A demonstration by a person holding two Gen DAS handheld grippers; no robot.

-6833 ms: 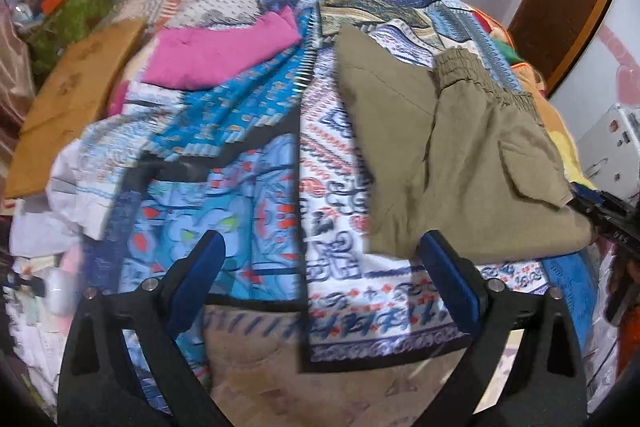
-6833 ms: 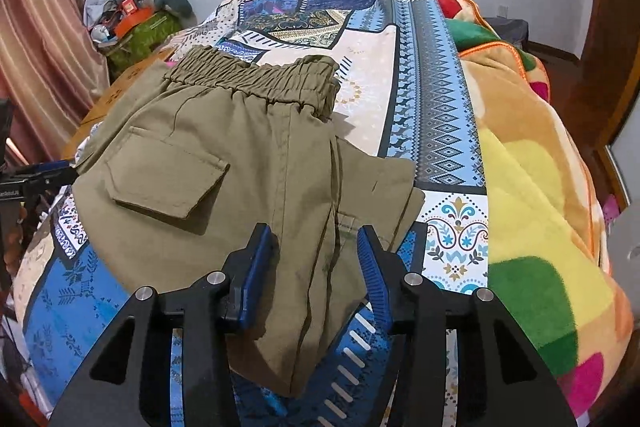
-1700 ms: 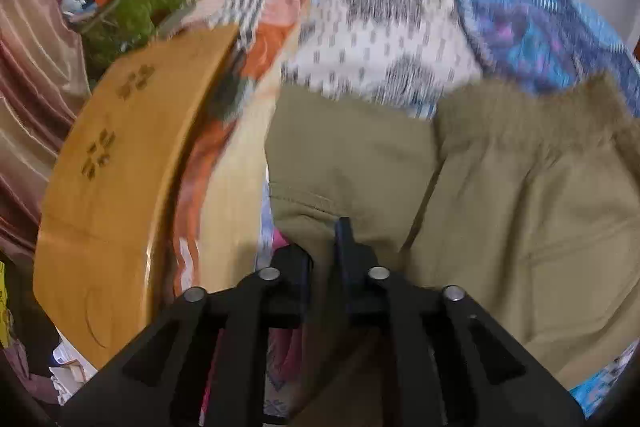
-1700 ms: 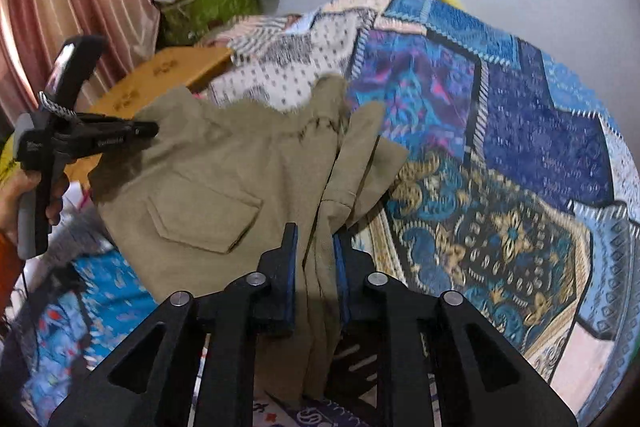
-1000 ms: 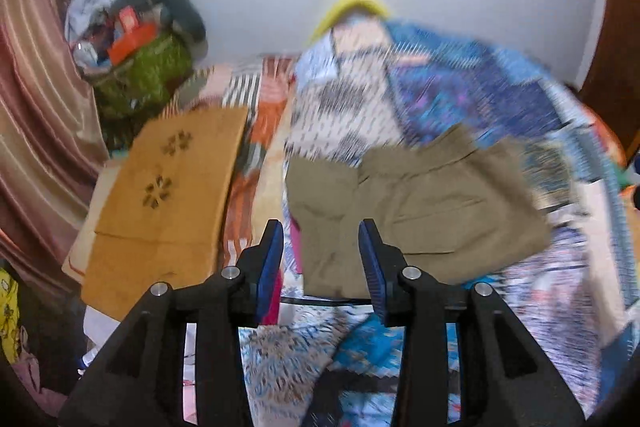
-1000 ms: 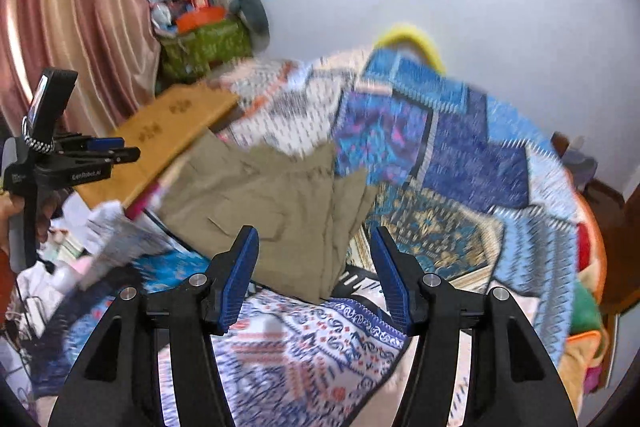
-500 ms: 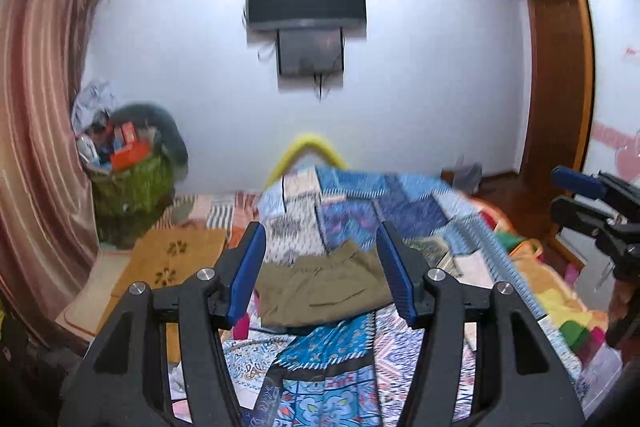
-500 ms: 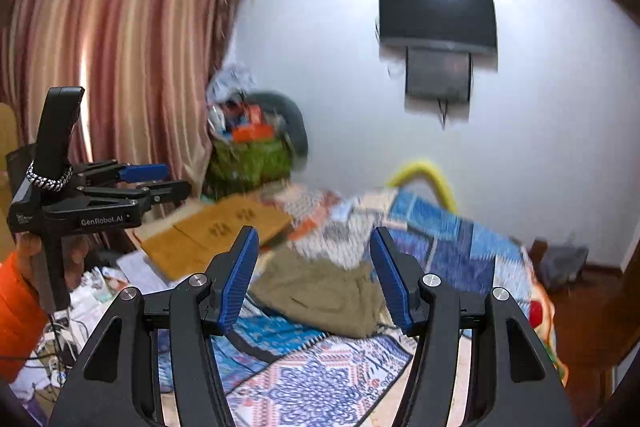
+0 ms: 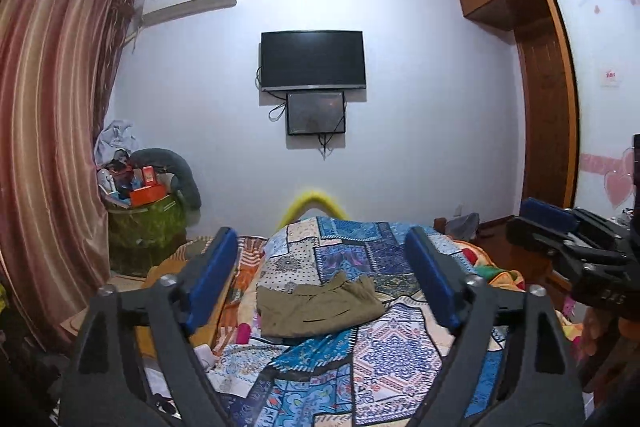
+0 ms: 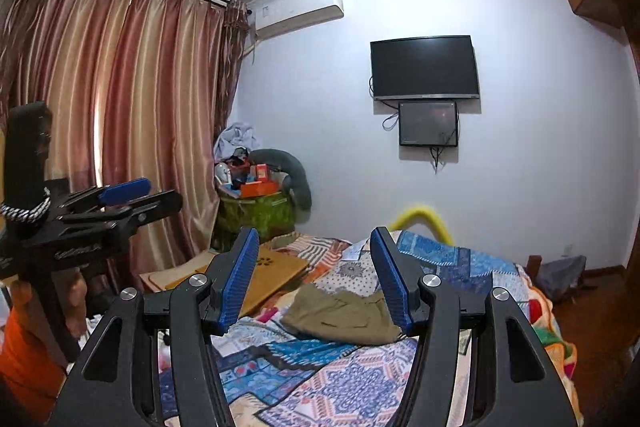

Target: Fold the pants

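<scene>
Your left gripper [image 9: 326, 277] has just opened wide and holds nothing. Your right gripper [image 10: 314, 277] is open and empty too. Far off, the folded pants [image 9: 316, 305] lie on the bed [image 9: 384, 351].

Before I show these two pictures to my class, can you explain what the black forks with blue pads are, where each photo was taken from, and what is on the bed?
There is no robot here. A person holds a hand-held gripper in each hand, and each one carries a wide-angle camera looking forward along its two fingers. So one picture comes from the left gripper and the other from the right gripper; each also catches the other tool at its edge. The blue pads are the gripping faces. Both sets of jaws stand open with nothing between them; the left ones have just been opening wider. On the patchwork bedspread lie the olive pants, folded into a compact bundle, untouched by either tool. A bit of pink cloth shows beside them. A television hangs on the far wall.
</scene>
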